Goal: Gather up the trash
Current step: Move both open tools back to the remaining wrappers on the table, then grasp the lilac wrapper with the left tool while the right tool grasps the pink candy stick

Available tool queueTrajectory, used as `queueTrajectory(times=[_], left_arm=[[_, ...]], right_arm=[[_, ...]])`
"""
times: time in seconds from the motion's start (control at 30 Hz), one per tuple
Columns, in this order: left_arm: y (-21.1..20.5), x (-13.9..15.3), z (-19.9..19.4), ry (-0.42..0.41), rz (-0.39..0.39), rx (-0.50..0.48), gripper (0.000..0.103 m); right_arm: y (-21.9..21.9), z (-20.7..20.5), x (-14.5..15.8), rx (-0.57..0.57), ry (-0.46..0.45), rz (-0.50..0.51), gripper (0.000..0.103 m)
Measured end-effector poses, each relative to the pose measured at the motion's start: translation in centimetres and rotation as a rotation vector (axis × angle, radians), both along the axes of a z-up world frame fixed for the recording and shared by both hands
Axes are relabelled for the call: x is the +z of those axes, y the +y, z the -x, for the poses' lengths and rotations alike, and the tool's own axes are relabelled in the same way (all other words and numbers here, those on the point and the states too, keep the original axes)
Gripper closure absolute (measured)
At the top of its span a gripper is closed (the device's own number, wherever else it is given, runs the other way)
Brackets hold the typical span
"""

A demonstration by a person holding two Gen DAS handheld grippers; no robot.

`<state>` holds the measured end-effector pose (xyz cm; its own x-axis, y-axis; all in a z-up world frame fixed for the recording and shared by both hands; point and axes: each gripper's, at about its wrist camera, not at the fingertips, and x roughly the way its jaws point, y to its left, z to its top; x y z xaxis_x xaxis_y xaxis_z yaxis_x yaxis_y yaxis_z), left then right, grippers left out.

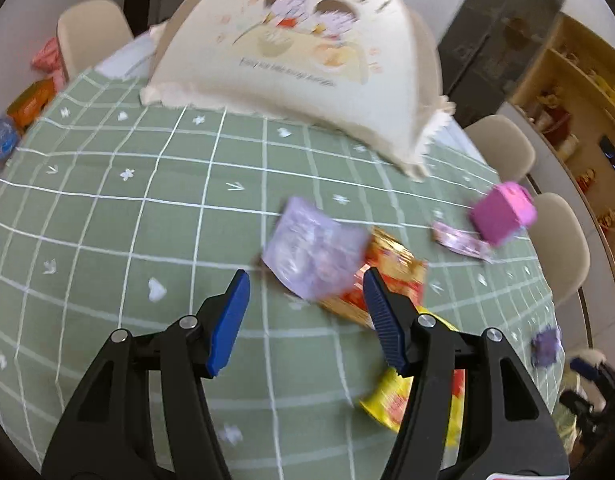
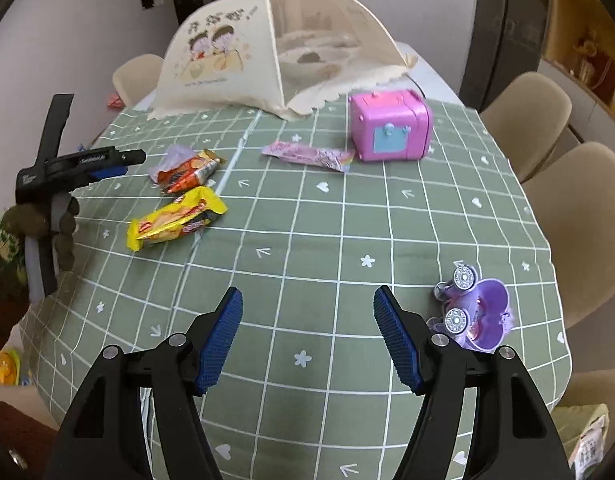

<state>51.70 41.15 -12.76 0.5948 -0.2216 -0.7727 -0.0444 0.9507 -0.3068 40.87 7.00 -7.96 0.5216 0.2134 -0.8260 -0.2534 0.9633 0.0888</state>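
Observation:
On the green checked tablecloth [image 2: 347, 220] lie several wrappers. A pale purple wrapper [image 1: 313, 250] lies on a red and gold wrapper [image 1: 391, 276], just ahead of my open, empty left gripper [image 1: 305, 312]. They also show in the right wrist view, the red and gold wrapper [image 2: 187, 172] at the left. A yellow wrapper [image 1: 391, 400] lies under my left gripper's right finger; it also shows in the right wrist view [image 2: 175, 220]. A pink wrapper [image 2: 307, 156] lies further back. My right gripper [image 2: 307, 332] is open and empty over bare cloth. My left gripper [image 2: 107, 164] shows at the left of the right wrist view.
A cream food cover tent [image 2: 267, 52] stands at the back of the table. A pink toy box [image 2: 389, 126] sits beside the pink wrapper. A purple toy stroller [image 2: 475, 312] lies near my right gripper. Beige chairs [image 2: 579, 220] ring the table. More packets [image 1: 31, 104] lie off the table's left edge.

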Motion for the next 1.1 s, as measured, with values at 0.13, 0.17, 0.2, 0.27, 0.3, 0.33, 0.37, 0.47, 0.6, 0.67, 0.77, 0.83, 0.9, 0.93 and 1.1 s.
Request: queueTrajectory(times=[0.13, 0.17, 0.2, 0.27, 0.3, 0.33, 0.37, 0.47, 0.6, 0.67, 0.77, 0.83, 0.9, 0.93, 1.1], left_arm=[[-0.2, -1.9, -2.2, 0.042, -0.043, -0.008, 0.047], [-0.7, -2.2, -2.5, 0.045, -0.059, -0.017, 0.047], [-0.9, -2.4, -2.5, 0.042, -0.065, -0.018, 0.047], [-1.0, -2.3, -2.4, 0.024, -0.049, -0.021, 0.047], [-1.1, -2.1, -2.2, 0.013, -0.035, -0.024, 0.047], [-1.1, -1.9, -2.0, 0.003, -0.019, -0.029, 0.047], [-1.1, -1.7, -1.8, -0.001, 0.0, -0.037, 0.047], [-1.4, -1.3, -1.2, 0.006, 0.03, -0.076, 0.047], [-1.8, -0.4, -0.3, -0.005, 0.029, -0.113, 0.047], [-1.8, 0.0, 0.1, -0.002, 0.045, -0.127, 0.047], [-1.8, 0.2, 0.3, 0.01, 0.049, -0.127, 0.047], [-1.4, -0.1, 0.0, 0.025, 0.064, -0.101, 0.047], [-0.7, -0.5, -0.5, 0.045, 0.084, -0.055, 0.047], [-0.3, -0.7, -0.6, 0.055, 0.1, -0.029, 0.047], [0.1, -1.5, -1.5, 0.074, 0.081, 0.042, 0.047]], right_arm=[[0.1, -1.5, -1.0, -0.024, 0.037, 0.017, 0.038], [0.2, -1.8, -1.2, -0.024, 0.044, 0.023, 0.038], [0.4, -2.2, -1.5, -0.019, 0.049, 0.036, 0.038], [0.9, -2.9, -1.7, 0.003, 0.04, 0.067, 0.038], [1.1, -3.3, -1.7, 0.026, 0.03, 0.079, 0.038], [1.6, -4.1, -1.4, 0.071, 0.011, 0.081, 0.038], [2.0, -4.8, -1.2, 0.103, -0.002, 0.078, 0.038], [3.6, -8.0, -0.7, 0.201, -0.063, 0.101, 0.038], [5.7, -13.4, -1.4, 0.264, -0.093, 0.128, 0.038], [6.9, -16.2, -2.3, 0.291, -0.084, 0.143, 0.038], [8.4, -19.5, -4.0, 0.322, -0.081, 0.204, 0.038], [8.9, -21.1, -5.2, 0.334, -0.065, 0.234, 0.038], [9.1, -21.4, -5.7, 0.335, -0.09, 0.269, 0.039], [9.2, -21.2, -6.0, 0.342, -0.088, 0.283, 0.039], [8.3, -19.4, -6.9, 0.381, 0.019, 0.216, 0.056]])
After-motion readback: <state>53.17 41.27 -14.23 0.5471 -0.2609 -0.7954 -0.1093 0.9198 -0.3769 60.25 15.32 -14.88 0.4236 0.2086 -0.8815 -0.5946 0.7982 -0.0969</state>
